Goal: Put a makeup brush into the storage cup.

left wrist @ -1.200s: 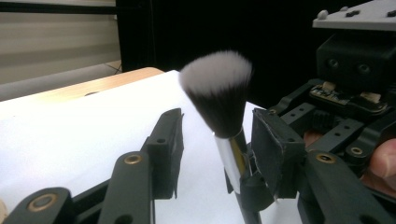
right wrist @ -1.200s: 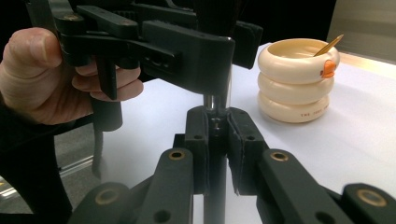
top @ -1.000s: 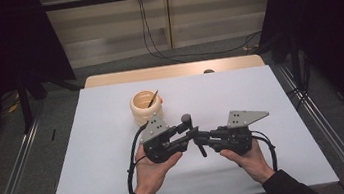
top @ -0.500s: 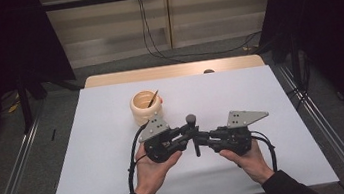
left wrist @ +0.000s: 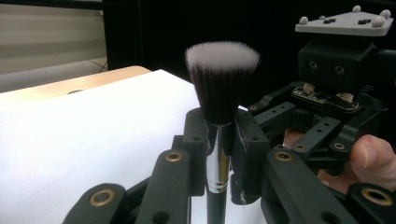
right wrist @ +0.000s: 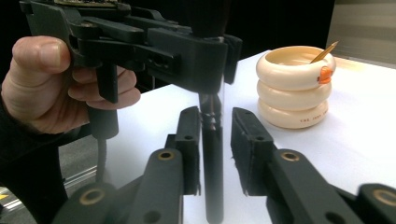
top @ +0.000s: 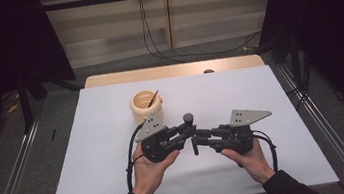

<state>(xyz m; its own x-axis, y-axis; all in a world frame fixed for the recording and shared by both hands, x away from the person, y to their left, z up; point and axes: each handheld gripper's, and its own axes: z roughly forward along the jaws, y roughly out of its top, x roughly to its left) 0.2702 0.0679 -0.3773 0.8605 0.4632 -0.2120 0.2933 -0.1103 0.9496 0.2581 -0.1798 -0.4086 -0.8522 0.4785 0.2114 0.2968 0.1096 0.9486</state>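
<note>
Meanwhile, little has shifted since a second ago: the black-handled makeup brush with a chrome ferrule and white-tipped bristles (top: 189, 127) has edged slightly right and stands upright between the two black hand-held tools, which have stayed facing each other above the near middle of the white tabletop (top: 91, 153). The left tongs (top: 187, 131), seen from the left gripper view (left wrist: 218, 154), are clamped on the brush at its ferrule, bristles up. The right tongs (top: 201, 135) stand apart around the brush's black handle below that grip; in the right gripper view (right wrist: 215, 140) one pad lies just beside the handle and the other shows a clear gap. A person's left hand (top: 148, 168) and right hand (top: 249, 157) hold the tools from the near edge. Farther off, left of centre, a cream ribbed ring-stacked cup (top: 146, 106) sits on the tabletop with a thin wooden stick (top: 153, 98) leaning in it, well apart from the brush.
</note>
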